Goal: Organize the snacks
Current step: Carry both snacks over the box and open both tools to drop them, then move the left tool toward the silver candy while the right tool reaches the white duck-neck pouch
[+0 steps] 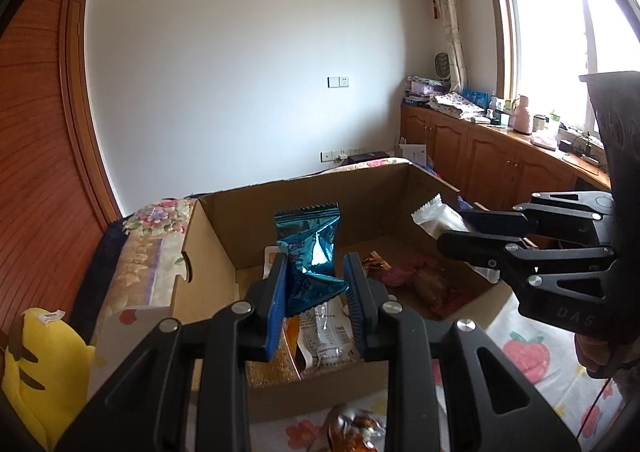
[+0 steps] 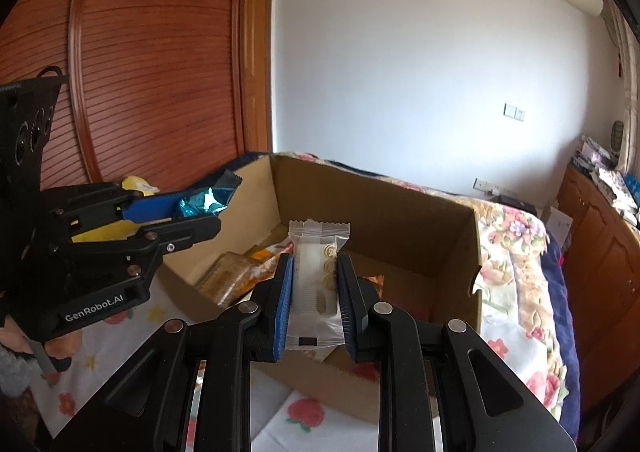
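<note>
An open cardboard box sits on a bed and holds several snack packets. My left gripper is shut on a shiny blue foil packet and holds it upright over the near left part of the box. My right gripper is shut on a white packet and holds it above the box. In the left wrist view the right gripper comes in from the right with the white packet over the box's right wall. In the right wrist view the left gripper is at the left with the blue packet.
Inside the box lie a white clear packet, orange-gold packets and a reddish packet. A foil-wrapped snack lies on the floral sheet before the box. A yellow plush is at left. Wooden cabinets line the right wall.
</note>
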Motion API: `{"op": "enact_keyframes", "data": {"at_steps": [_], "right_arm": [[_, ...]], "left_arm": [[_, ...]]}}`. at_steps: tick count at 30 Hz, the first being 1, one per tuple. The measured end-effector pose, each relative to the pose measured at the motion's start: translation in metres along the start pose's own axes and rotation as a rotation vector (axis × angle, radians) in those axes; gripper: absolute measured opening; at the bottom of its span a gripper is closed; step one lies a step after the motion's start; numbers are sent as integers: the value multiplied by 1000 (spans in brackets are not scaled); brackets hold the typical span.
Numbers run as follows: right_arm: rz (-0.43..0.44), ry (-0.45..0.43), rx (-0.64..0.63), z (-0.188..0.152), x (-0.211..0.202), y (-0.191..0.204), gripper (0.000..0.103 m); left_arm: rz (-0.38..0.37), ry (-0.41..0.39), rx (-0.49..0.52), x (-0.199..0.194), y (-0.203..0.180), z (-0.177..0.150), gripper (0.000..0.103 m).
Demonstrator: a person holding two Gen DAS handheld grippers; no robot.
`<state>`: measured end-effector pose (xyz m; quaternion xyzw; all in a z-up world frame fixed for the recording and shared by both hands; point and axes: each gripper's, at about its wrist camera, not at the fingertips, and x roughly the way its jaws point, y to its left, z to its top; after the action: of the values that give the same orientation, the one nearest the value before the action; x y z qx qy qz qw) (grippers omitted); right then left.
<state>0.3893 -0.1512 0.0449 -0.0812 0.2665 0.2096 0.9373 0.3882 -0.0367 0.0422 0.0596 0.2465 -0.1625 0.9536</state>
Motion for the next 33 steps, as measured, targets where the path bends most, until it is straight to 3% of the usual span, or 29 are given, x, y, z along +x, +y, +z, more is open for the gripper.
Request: {"op": "enact_keyframes", "data": {"at_steps": [19, 23, 27, 33], "right_arm": [[7, 70, 74, -8, 39, -16, 20], [14, 77, 74, -10, 41, -15, 23], [10, 79, 78, -11, 41, -17, 32], [4, 72, 83, -11, 27, -16, 33]], "left_arm": [[11, 63, -40, 33, 11, -21, 29], [11, 62, -55, 34, 13, -20, 34], [14, 56, -58, 31, 14, -20, 40], [17, 48, -58, 14, 14, -22, 41]]}}
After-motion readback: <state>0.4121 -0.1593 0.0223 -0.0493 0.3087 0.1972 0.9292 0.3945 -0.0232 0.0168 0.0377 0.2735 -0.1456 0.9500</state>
